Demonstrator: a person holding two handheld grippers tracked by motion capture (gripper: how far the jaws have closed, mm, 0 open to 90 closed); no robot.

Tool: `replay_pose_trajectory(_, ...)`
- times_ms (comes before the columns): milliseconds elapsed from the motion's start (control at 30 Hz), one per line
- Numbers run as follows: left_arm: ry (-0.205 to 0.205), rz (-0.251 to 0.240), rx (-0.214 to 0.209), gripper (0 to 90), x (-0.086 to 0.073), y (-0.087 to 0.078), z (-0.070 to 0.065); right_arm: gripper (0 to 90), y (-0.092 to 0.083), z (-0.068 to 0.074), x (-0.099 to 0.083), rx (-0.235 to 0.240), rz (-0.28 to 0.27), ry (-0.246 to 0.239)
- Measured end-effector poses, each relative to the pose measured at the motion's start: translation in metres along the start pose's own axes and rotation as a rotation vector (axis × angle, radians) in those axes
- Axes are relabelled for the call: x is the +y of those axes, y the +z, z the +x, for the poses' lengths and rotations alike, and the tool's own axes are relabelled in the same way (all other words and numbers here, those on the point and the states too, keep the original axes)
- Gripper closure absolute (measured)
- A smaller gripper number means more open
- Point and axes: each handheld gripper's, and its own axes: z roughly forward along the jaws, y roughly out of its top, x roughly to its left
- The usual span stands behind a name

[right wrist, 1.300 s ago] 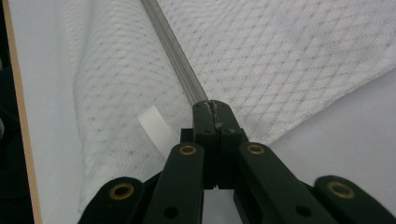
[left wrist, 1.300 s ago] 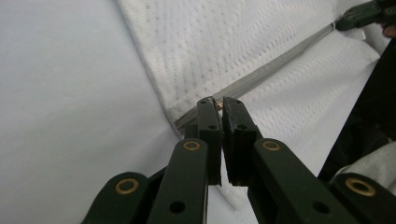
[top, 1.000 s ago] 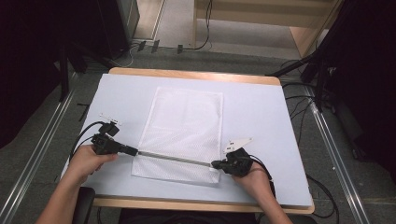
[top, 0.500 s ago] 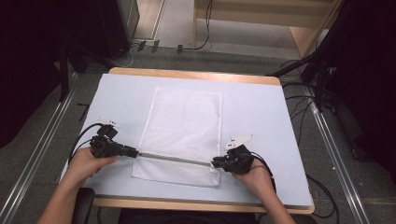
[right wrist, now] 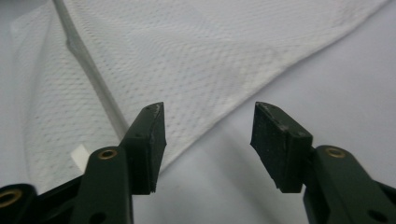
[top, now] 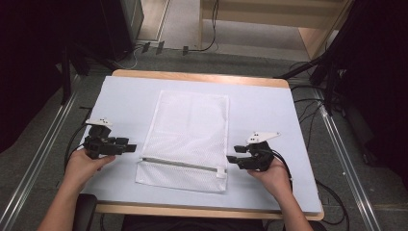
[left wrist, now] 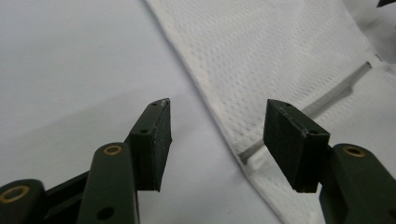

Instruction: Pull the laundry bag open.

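Both grippers' fingers (left wrist: 152, 140) have just been opening and stand apart, holding nothing. The mesh bag (top: 190, 130) lies flat mid-table between them. It looks soft, light and floppy; pinch its near corners by the zipper (top: 180, 165).

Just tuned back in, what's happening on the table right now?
A person is working on a white mesh laundry bag lying flat on the table, its grey zipper running across the near end. The left hand-held gripper sits off the bag's left edge and the right hand-held gripper off its right edge. Both have just been opening their jaws, and nothing is between them now.
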Motion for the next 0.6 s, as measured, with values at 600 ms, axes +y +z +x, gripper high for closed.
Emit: replay_pose_trajectory(600, -0.039, -0.004, 0.095, 30.7, -0.004, 0.001, 0.018, 34.2, -0.009, -0.03, -0.009, -0.095, -0.029, 0.104)
